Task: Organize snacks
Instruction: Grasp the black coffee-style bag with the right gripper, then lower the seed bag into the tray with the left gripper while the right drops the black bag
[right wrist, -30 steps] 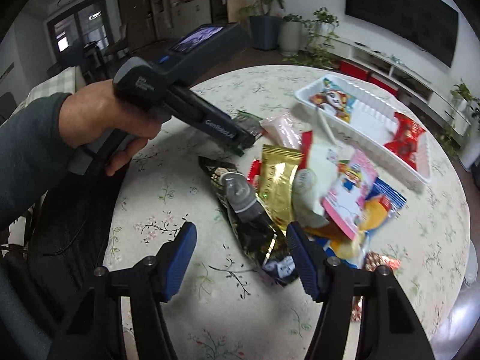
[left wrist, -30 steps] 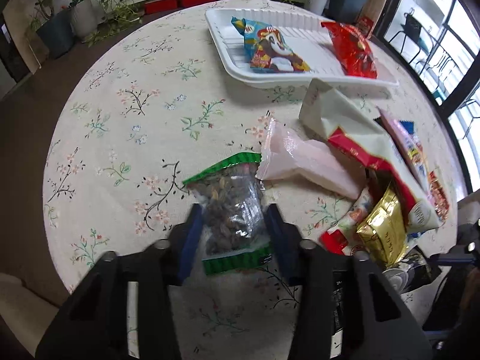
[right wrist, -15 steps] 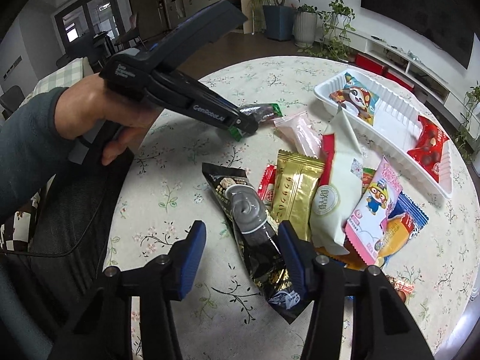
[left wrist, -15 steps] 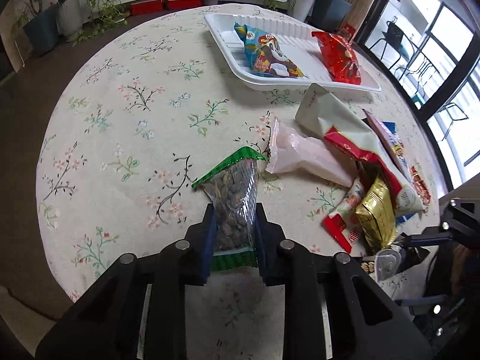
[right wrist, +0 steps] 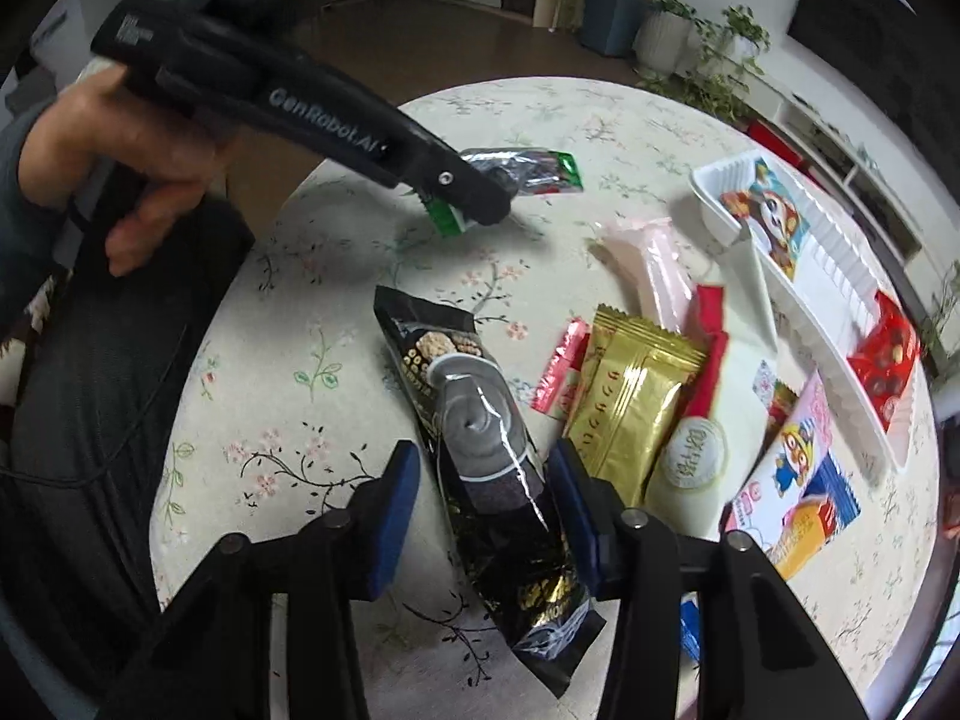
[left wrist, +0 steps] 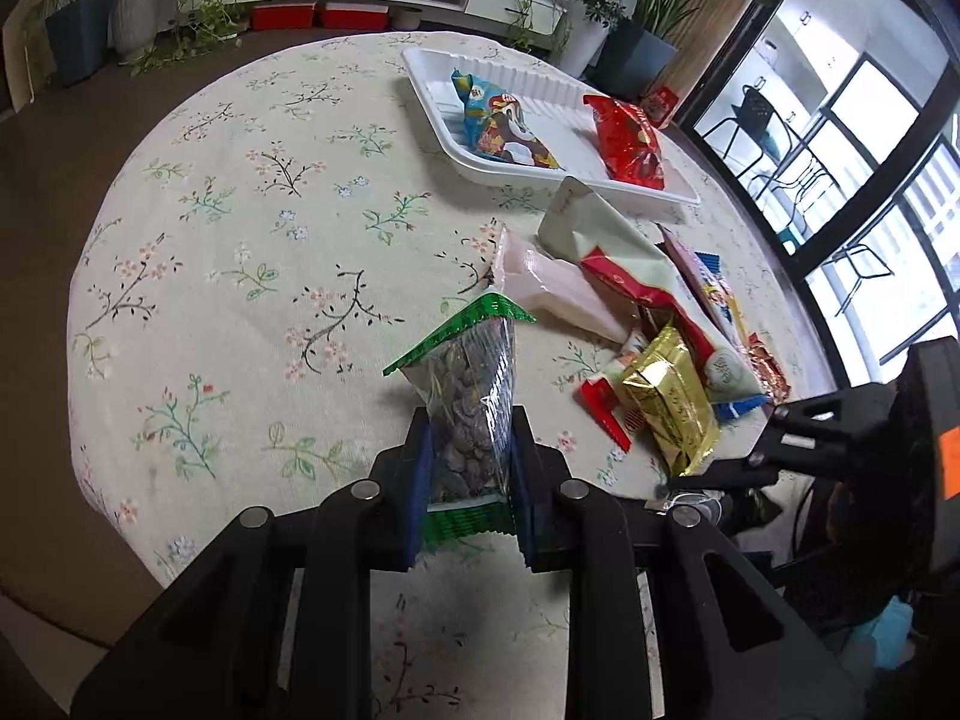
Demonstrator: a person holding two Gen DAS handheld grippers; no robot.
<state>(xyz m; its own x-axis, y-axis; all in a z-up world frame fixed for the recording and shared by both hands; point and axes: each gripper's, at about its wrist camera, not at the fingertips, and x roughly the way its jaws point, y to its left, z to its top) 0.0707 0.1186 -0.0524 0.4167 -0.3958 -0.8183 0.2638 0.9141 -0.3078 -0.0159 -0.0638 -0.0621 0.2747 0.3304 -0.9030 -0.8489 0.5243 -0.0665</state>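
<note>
The white tray (left wrist: 432,69) ahead holds two packets (blue, red). The left gripper (left wrist: 470,468) now pinches the seed bag (left wrist: 468,396), lifted; the right gripper (right wrist: 483,495), closing, straddles the black packet (right wrist: 480,450).

One white tray (left wrist: 432,69) held two snack packets (left wrist: 501,126). Two hand-held grippers (left wrist: 468,480) were present, and one desk (left wrist: 240,228).

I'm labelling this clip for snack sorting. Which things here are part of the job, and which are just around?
Part of the job:
- green-edged nut packet in left gripper
- black snack packet between right gripper fingers
- white tray
- gold packet

Just around:
- potted plants
- red boxes
</note>
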